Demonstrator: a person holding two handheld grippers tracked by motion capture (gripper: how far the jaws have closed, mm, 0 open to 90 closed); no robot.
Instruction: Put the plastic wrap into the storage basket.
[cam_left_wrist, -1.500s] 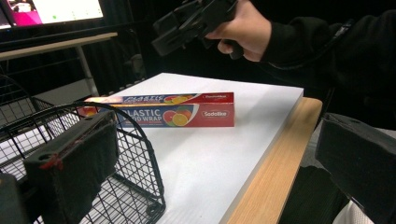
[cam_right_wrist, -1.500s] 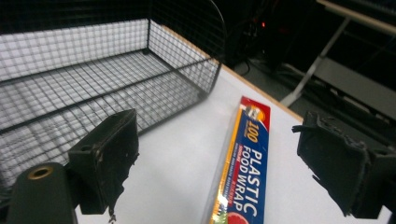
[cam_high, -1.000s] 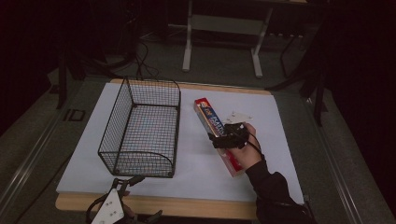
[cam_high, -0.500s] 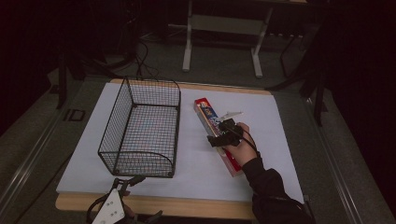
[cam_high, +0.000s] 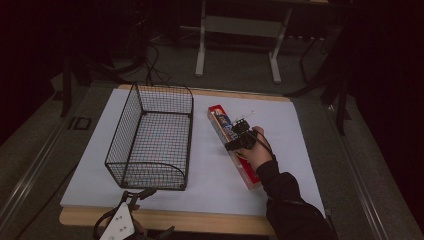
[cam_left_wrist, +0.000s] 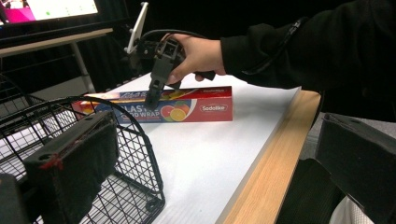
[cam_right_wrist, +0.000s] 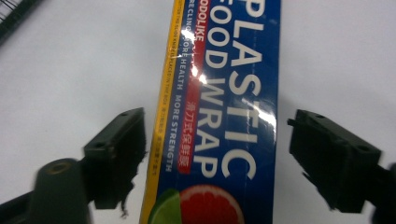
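A long red and blue plastic wrap box lies flat on the white table cover, to the right of a black wire basket. My right gripper points down over the middle of the box. In the right gripper view its jaws straddle the box with a gap on each side, so the right gripper is open. Those jaws have just been closing, with the box between them. The left gripper view shows that gripper above the box. My left gripper waits wide open at the table's front edge, by the basket's near end.
The white cover has free room between the basket and the box. A wooden table edge runs along the front. Table legs and cables stand on the dark floor behind the table.
My right hand has come down a little onto the box, and its jaws stand narrower around it. The left gripper, the basket and the box have kept still.
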